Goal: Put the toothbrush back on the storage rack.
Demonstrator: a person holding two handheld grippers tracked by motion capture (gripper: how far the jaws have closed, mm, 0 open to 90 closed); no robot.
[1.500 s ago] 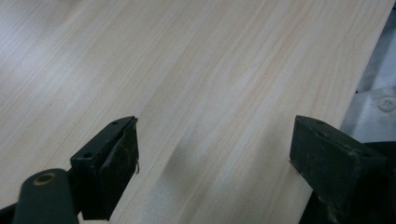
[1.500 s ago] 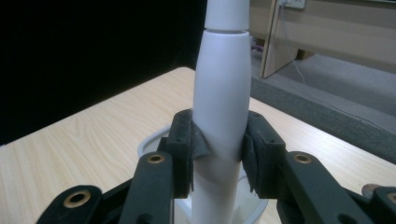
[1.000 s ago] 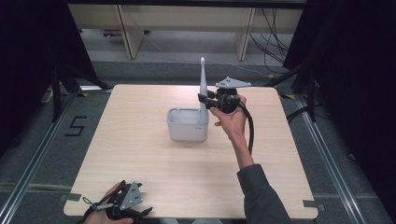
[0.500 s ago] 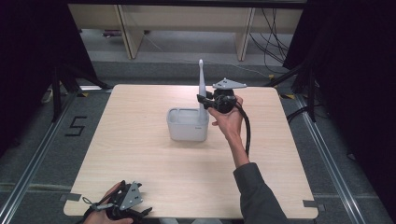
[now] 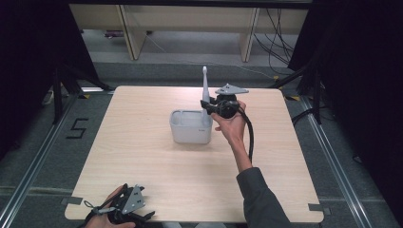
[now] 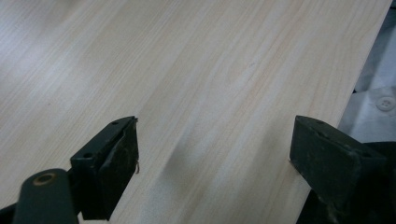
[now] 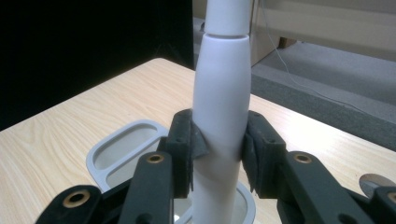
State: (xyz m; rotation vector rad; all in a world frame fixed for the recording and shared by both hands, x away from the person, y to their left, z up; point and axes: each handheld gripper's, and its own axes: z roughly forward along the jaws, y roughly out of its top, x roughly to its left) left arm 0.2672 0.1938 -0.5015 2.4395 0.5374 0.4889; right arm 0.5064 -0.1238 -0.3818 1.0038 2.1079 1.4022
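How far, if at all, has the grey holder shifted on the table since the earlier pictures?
No. The grey holder sits at the same spot against the table's far edge.

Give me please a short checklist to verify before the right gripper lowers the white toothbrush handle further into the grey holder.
1. Grip: right gripper pads pressed on both sides of the electric toothbrush: ok.
2. Toothbrush upright, not tilted: ok.
3. Lower end over the round slot of the grey holder: ok.
4. Round slot free inside: cannot tell.
5. Holder flat on the wooden table: ok.
6. Left gripper open, far from the holder: ok.
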